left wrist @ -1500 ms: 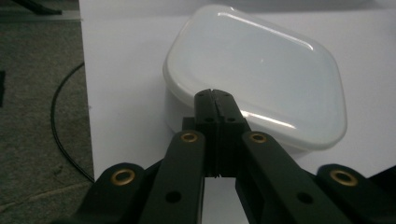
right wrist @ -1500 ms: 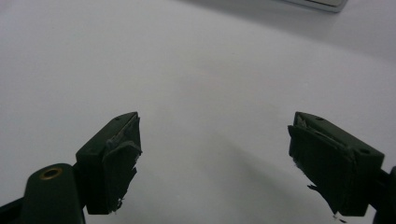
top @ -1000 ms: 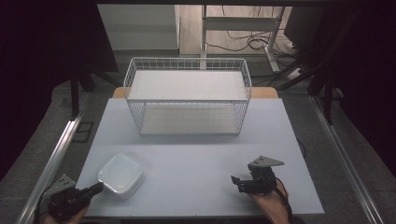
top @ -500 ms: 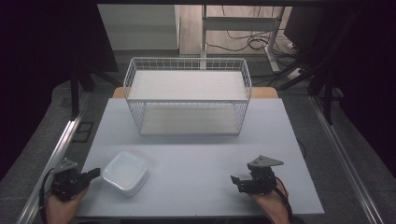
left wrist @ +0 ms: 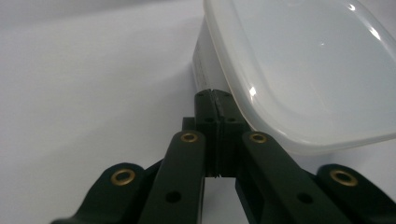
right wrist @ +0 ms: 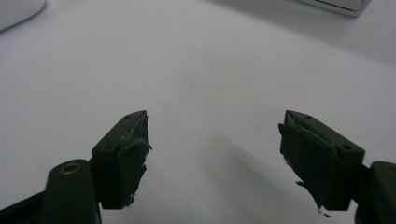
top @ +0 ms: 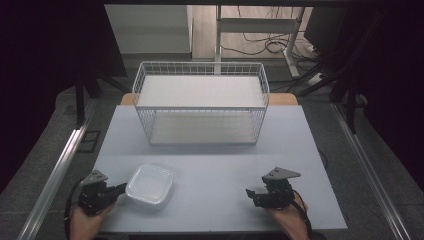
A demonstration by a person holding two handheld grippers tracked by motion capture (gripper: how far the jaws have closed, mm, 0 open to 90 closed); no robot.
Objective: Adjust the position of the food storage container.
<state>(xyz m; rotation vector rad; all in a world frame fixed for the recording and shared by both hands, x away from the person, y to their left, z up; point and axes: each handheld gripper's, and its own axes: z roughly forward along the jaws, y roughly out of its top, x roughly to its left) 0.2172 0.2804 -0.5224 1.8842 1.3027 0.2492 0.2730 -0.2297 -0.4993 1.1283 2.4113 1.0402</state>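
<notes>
A white plastic container (top: 150, 185) with a translucent lid (left wrist: 303, 70) sits at the front left of the pale table (top: 220, 165). My left gripper (top: 121, 189) is shut with nothing between its jaws. Its tips (left wrist: 214, 95) press against the container's side wall just under the lid rim. At the front right, my right gripper (top: 251, 194) rests low over bare table with its jaws wide open and nothing between them (right wrist: 215, 135). A corner of the container (right wrist: 16, 11) shows at the upper left of the right gripper view.
A white wire basket (top: 200, 100) with a shelf inside stands at the back middle of the table. Metal rails run along both sides of the table. A desk leg and cables lie on the floor beyond.
My left gripper has moved forward and to the right against the container, and the container has slid a little to the right. The right gripper has stayed put.
</notes>
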